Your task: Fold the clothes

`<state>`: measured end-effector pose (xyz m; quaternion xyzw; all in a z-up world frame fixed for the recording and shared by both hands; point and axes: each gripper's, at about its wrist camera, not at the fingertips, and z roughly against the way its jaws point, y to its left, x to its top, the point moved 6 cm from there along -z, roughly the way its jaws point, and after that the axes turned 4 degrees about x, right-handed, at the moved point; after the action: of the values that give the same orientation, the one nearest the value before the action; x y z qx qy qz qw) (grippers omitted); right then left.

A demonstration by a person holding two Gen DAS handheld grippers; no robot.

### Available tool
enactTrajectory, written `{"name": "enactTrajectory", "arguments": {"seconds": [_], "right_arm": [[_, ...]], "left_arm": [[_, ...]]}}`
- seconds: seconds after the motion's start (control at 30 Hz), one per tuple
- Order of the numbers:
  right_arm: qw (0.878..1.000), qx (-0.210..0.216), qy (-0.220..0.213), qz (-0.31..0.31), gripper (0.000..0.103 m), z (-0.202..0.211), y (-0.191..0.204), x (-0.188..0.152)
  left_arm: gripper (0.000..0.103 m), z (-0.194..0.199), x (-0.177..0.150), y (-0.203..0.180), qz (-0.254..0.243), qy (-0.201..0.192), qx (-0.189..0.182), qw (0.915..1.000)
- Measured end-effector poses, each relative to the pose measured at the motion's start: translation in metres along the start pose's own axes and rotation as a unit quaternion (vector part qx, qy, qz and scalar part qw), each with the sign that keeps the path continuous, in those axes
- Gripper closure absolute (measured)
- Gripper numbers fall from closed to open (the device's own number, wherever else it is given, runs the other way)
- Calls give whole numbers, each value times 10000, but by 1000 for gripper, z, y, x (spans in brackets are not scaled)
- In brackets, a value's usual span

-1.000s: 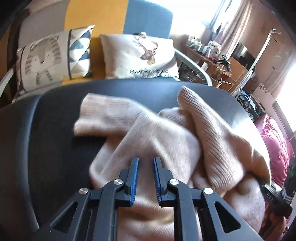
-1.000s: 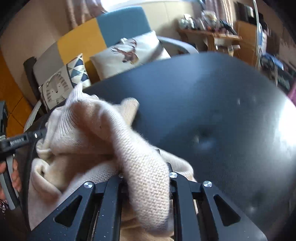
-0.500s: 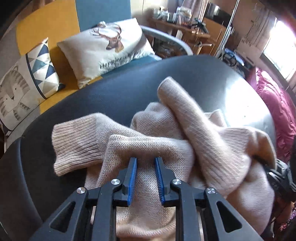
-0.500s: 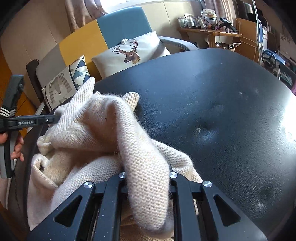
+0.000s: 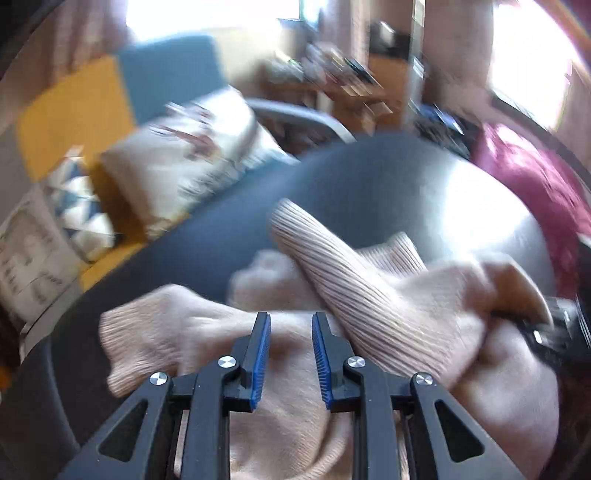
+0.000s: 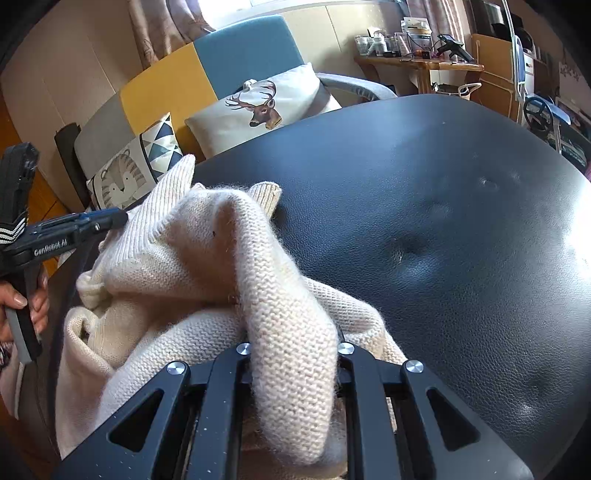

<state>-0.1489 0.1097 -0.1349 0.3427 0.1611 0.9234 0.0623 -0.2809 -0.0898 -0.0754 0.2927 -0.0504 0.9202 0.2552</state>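
Right wrist view shows your right hand-held gripper clamped on a thick fold of the cream knit sweater, the wool bulging up between its jaws and spilling over them. The rest of the sweater lies crumpled ahead and to the left of that gripper, on a black leather-look padded surface with shallow button dimples and a bright glare patch off to the gripper's right. At the far left of this view your left hand holds the other tool, whose tip rests against the sweater's ribbed edge.

In the left wrist view, which is smeared by motion, your left hand-held gripper has just been opening; its blue pads stand apart with only a flat stretch of sweater lying below the gap, nothing pinched. A ribbed sleeve crosses just ahead and to the right of it, and a ribbed cuff lies to its left.

Beyond the padded surface, ahead of both grippers, stands a sofa with yellow, blue and grey back panels. A deer-print cushion and a tiger-print cushion lean on it. Further right is a wooden desk crowded with small items, with curtains behind the sofa. A magenta cloth lies right of the left gripper, past the surface's edge.
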Motion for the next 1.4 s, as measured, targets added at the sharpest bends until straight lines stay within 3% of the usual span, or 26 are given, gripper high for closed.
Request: {"name": "enactTrajectory", "arguments": {"seconds": [0.07,0.13,0.27,0.37,0.57,0.67,0.83,1.0,1.2,1.3,1.4], "right_arm": [[10000,16,-11,8,90,0,-1,-1],[10000,42,-14,13,90,0,-1,-1],[10000,82,-12,16,90,-1,-1,0],[10000,84,-13,22,90,-1,0,-2],[9999,116,8,-3,90,0,0,-2],[9999,100,24,-1,90,0,1,-2],[9999,106,33,-49,90,0,4,0],[9999,79,29,-89,89,0,5,0],[9998,53,5,-204,89,2,4,0],[9995,14,-80,-311,90,5,5,0],[9986,15,-300,-435,90,16,7,7]], "left_arm": [[80,-11,-3,-4,-249,391,-30,9989],[80,-16,-4,-5,-572,472,180,9971],[80,-13,1,1,-655,373,303,9967],[80,-20,2,8,-915,676,402,9927],[77,-31,4,2,-1409,1087,166,9839],[74,-34,0,-3,-1538,942,149,9835],[74,-32,-8,-13,-1730,498,481,9825],[95,-27,-7,-11,-1132,238,448,9923],[98,9,-18,-6,-108,-130,190,9997],[98,32,-27,-3,447,-480,-43,9978],[98,68,-42,6,1314,-950,-361,9861]]}}
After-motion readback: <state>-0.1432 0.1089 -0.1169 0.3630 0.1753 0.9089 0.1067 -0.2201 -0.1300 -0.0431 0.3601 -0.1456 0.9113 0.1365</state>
